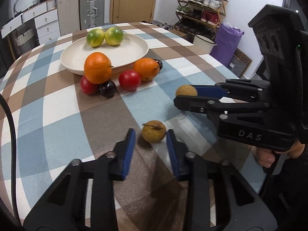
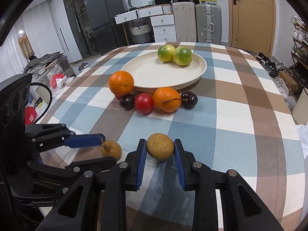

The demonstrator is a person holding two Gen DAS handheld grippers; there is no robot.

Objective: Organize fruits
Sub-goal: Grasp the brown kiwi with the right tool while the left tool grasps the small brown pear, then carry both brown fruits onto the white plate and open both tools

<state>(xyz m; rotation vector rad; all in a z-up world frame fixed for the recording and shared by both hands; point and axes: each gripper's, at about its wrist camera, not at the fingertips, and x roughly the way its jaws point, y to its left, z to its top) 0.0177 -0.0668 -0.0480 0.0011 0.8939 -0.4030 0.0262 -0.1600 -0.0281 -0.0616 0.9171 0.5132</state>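
Observation:
A cream plate [image 1: 134, 55] [image 2: 154, 77] holds two green-yellow citrus fruits [image 1: 105, 36] [image 2: 175, 54]. In front of it lie two oranges [image 1: 98, 67] [image 2: 121, 82], two red fruits [image 1: 129, 79] [image 2: 144, 103] and two dark plums [image 1: 107, 89] [image 2: 189, 99]. My left gripper [image 1: 151, 135] [image 2: 107, 151] is open around a brown stemmed fruit [image 1: 153, 133] [image 2: 111, 150] lying on the table. My right gripper [image 2: 160, 150] [image 1: 186, 93] is shut on a second brown round fruit [image 2: 160, 149] [image 1: 186, 90], held just above the cloth.
The round table has a checked blue, brown and white cloth [image 1: 48, 105] [image 2: 240, 115]. Beyond it stand a shoe rack [image 1: 202, 5], suitcases [image 2: 207, 23], white drawers [image 2: 163, 25] and a fridge [image 2: 102, 19].

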